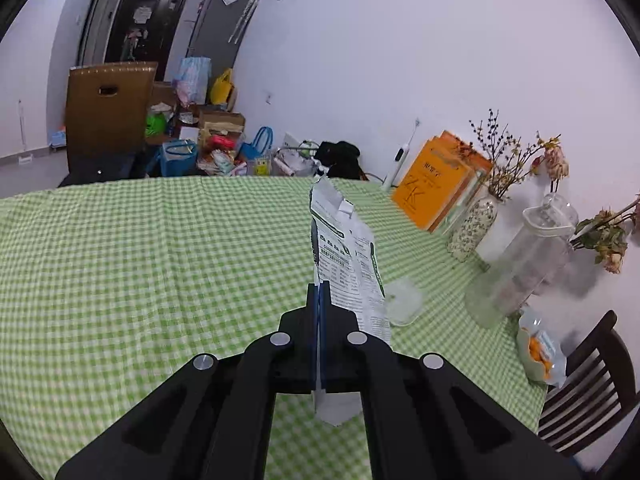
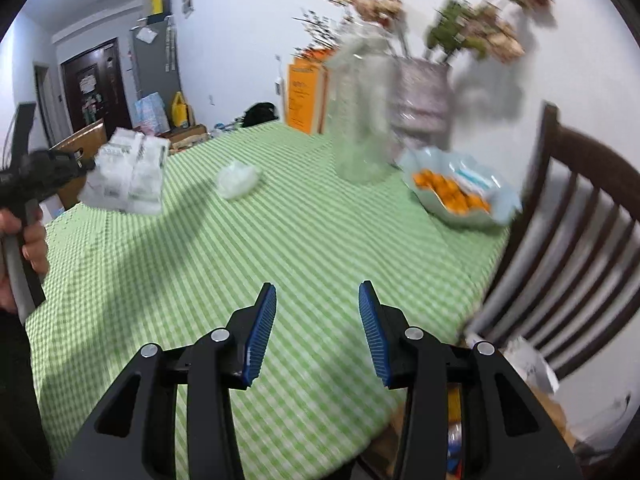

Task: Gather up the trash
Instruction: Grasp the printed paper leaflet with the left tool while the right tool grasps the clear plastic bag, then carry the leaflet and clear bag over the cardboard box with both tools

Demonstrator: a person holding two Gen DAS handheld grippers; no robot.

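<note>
vase of flowers [image 2: 420, 92]: smeared by motion blur, tops cut by frame edge
package print [image 1: 344, 264]: too small to read
chair [image 2: 568, 248]: cropped at right
hand [image 2: 28, 240]: partly cut off at left

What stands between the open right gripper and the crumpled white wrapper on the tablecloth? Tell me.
Nothing visible. Only bare green checked tablecloth lies between the right gripper and the crumpled wrapper. The glass jar and snack bowl stand off to the right; the left gripper holds a packet to the left.

Even indoor light, fisheye-bent dark edges, motion blur across the right view.
</note>
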